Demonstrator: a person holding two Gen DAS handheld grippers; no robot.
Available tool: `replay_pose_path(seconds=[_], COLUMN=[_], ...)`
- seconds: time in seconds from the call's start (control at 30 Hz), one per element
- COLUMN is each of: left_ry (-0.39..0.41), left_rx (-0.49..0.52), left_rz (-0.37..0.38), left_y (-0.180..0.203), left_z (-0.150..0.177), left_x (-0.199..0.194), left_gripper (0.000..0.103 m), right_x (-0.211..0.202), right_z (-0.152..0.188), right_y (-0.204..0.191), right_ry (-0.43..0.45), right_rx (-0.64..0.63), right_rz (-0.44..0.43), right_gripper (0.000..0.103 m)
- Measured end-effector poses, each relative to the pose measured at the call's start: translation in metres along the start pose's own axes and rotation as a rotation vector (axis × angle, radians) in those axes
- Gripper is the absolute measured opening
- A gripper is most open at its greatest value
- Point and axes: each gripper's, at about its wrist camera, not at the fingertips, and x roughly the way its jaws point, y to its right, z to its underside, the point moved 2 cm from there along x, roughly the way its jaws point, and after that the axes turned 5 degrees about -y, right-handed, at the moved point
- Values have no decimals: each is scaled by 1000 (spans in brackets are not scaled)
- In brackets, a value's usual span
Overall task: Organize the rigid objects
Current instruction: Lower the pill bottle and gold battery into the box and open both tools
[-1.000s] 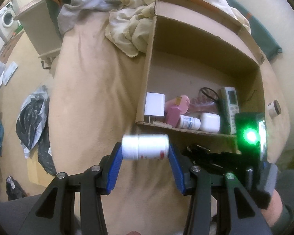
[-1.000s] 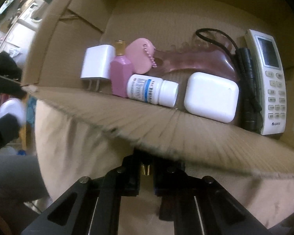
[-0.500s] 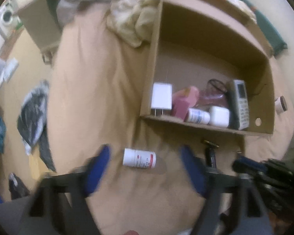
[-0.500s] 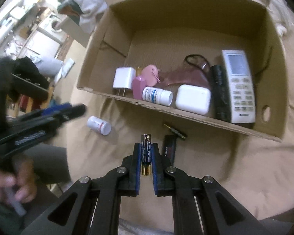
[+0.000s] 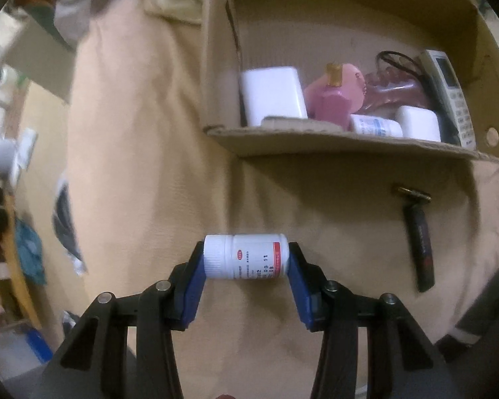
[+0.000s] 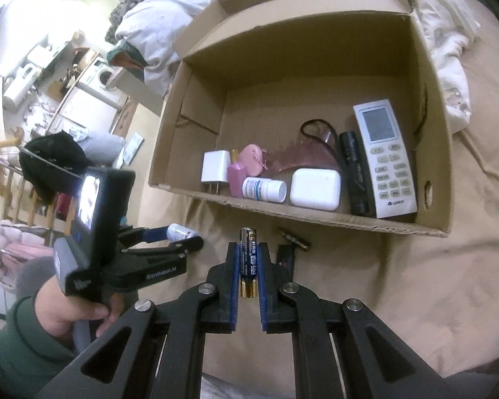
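Observation:
My left gripper (image 5: 246, 261) is shut on a white pill bottle (image 5: 246, 261) held sideways above the beige bed sheet, in front of the cardboard box (image 5: 332, 139). The left gripper also shows in the right wrist view (image 6: 179, 236), left of centre. My right gripper (image 6: 248, 262) is shut on a dark battery (image 6: 248, 259) with a gold end, held upright before the box (image 6: 316, 219). The box holds a white charger (image 6: 214, 171), pink bottle (image 6: 236, 179), small white bottle (image 6: 264, 190), white case (image 6: 315, 189), black flashlight (image 6: 354, 173) and remote (image 6: 384, 158).
A black razor with a gold head (image 5: 417, 239) lies on the sheet in front of the box, seen also in the right wrist view (image 6: 291, 244). Crumpled bedding (image 6: 449, 50) lies behind and right of the box. A room with furniture lies left of the bed.
Half a second ago the left gripper was open above the pill bottle lying on the sheet; now it is shut on it. The right gripper drew back from the box with the battery.

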Motion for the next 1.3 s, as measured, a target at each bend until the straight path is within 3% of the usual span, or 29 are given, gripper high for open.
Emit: replay_pose_path(seconds=[0.1,0.23,0.43,0.67,0.8,1.03,1.1,1.13,1.17,1.23,1.3], left_ry=[45,129,228,269,225,217,200,200,206,216,224], left_rx=[-3,36,31,21,5,9,24,26,26,37,45], left_rz=[74,94,108,143,150,155,148,140,143,151,142], left_y=[2,10,11,22,26,30,35,37,38,42,44], left_z=[9,12,-27,-71,-74,-71,-71,-71,-71,-71,-71], left_x=[-26,-65,-98,-77,-52,-45,-43,-44,-45,-50,-54], left_gripper=[43,43,43,43,43,43,54,73,81,81,81], right_x=[-15,-31,-28,11,19,39,42,42,41,37,31], right_z=[-8,-25,-56,-57,-59,-59,-59,-59,-59,-60,-60], right_y=[1,4,17,45,51,55,58,58,58,58,55], right_ry=[35,75,79,36,23,-33,-35,-36,-29,-7,13], right_rx=[2,-5,-11,86,93,121,153,156,156,160,158], right_rz=[-10,12,92,150,170,174,165,168,175,159,135], right_gripper=[12,12,12,12,12,12,16,24,35,51,56])
